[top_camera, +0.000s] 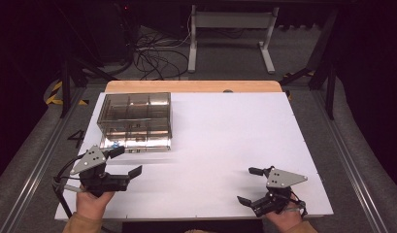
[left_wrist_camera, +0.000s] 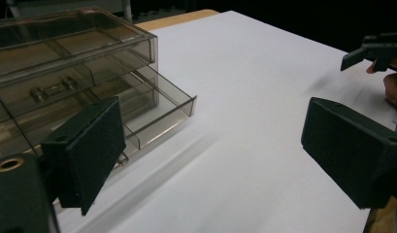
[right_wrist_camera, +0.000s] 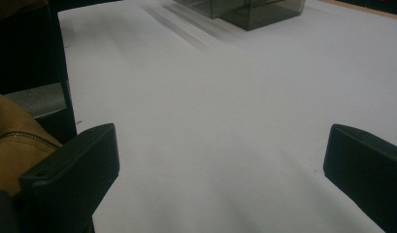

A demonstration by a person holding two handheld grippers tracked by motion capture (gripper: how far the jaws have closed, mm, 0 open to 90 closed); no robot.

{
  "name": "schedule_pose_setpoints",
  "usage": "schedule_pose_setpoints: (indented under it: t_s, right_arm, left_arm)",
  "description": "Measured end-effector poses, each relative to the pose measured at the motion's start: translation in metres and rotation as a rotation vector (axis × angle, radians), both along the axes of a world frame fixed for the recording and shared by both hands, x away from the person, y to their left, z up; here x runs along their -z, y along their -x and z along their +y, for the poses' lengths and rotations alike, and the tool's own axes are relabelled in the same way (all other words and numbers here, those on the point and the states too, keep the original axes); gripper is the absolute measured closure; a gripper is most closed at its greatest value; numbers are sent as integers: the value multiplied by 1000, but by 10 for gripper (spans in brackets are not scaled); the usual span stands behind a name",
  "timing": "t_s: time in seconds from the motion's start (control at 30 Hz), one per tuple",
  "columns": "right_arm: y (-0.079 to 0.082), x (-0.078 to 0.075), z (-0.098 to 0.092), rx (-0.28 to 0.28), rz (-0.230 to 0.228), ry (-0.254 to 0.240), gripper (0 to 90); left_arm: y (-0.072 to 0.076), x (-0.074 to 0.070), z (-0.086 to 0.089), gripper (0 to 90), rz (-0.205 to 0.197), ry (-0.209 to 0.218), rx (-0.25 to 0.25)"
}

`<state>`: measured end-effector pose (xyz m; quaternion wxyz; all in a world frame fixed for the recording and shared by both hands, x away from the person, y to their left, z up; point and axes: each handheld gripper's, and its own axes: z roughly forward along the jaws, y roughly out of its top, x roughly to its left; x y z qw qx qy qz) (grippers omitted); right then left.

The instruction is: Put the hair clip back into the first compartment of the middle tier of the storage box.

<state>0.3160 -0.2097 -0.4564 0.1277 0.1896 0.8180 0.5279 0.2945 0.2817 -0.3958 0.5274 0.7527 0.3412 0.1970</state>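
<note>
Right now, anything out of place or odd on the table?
One thing: the smoky transparent plastic drawer box has a bottom drawer pulled partway out toward the left gripper, whose jaws stand open and empty. Nothing looks spilled or damaged; the white tabletop looks tidy.

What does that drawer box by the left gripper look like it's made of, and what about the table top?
Drawer box: smoke-tinted clear plastic by the look of it, glossy; the dividers and a small metal-looking part show through its walls. Table top: a matt white sheet, laminate or board, hard to tell which; a bare wood-coloured strip runs along its far edge.
</note>
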Motion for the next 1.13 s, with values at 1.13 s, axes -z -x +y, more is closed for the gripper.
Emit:
schedule_pose_setpoints:
  t_s: [1.13]
  right_arm:
    - [0, 0, 0, -5, 1, 6, 3]
  left_arm:
    - [20, 58, -18, 3, -12, -30, 80]
